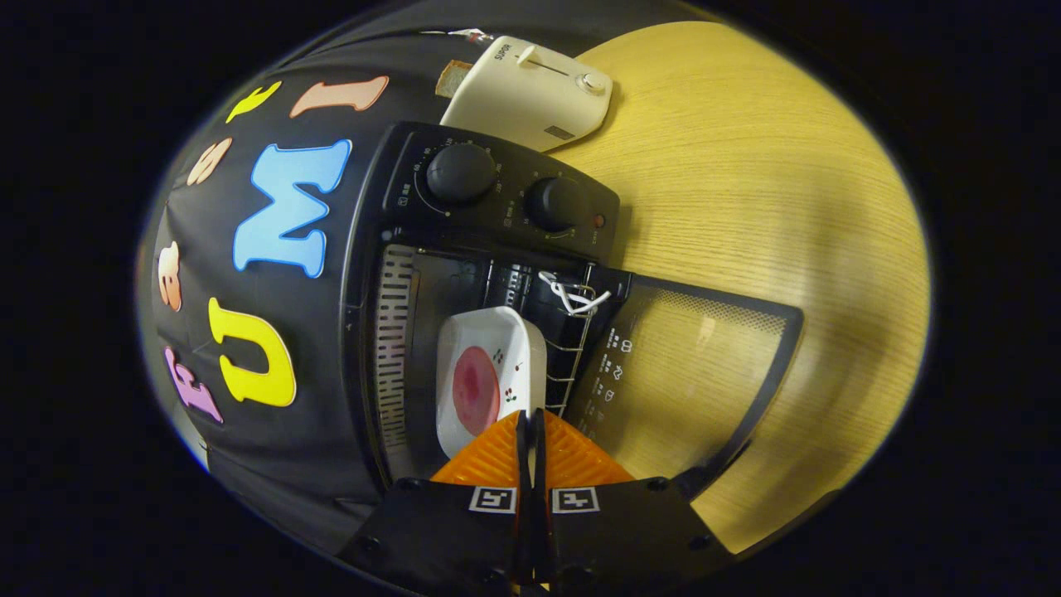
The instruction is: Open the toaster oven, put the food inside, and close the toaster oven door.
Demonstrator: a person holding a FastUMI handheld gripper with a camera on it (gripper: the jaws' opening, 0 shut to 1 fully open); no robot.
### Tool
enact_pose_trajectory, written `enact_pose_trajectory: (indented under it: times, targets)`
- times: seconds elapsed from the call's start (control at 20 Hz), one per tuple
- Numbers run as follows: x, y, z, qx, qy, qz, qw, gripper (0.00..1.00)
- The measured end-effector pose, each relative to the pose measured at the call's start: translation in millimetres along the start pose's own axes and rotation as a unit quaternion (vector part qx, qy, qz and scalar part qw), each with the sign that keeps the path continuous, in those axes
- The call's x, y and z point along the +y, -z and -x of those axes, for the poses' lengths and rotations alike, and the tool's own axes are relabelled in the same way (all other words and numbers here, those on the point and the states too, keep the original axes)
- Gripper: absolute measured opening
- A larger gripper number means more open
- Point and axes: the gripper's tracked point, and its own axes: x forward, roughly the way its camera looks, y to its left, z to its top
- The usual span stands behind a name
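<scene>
Food dish (489,377) sits on the rack inside the toaster oven (390,274), frame centre. Gripper (530,431) is closed, empty (fingers together). Remaining step: raise the open door (688,373).

Cream pop-up toaster (530,95), lying on wooden tabletop (746,207) against black cloth wall (249,464); what appears to be a bread slice (452,79) protrudes from its slot.

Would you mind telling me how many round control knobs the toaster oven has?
2: one knob sits nearer the booth wall, the other knob beside the small red light.
</scene>
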Motion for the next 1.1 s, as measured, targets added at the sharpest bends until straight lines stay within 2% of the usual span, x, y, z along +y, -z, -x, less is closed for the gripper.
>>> enact_pose_trajectory:
  times: [0.2, 0.3, 0.45, 0.55, 0.65, 0.75, 0.95, 1.1]
  targets:
    - [7.2, -9.7, -20.5, -0.033, 0.003, -0.004, 0.999, 0.02]
    - [13.5, -8.7, -30.7, -0.031, 0.001, -0.008, 0.999, 0.02]
    - [15.4, -4.5, -33.3, -0.023, 0.005, 0.018, 1.0, 0.02]
    - [18.0, -1.3, -28.1, -0.018, -0.002, 0.026, 0.999, 0.08]
    - [19.4, 2.8, -21.9, -0.007, -0.008, 0.043, 0.999, 0.09]
    - [24.6, 9.3, -10.7, 0.0, -0.028, 0.073, 0.997, 0.25]
    - [20.0, 21.6, 19.3, 0.016, -0.037, 0.159, 0.986, 0.98]
    - [6.3, 38.5, 44.1, 0.044, -0.035, 0.251, 0.966, 0.98]
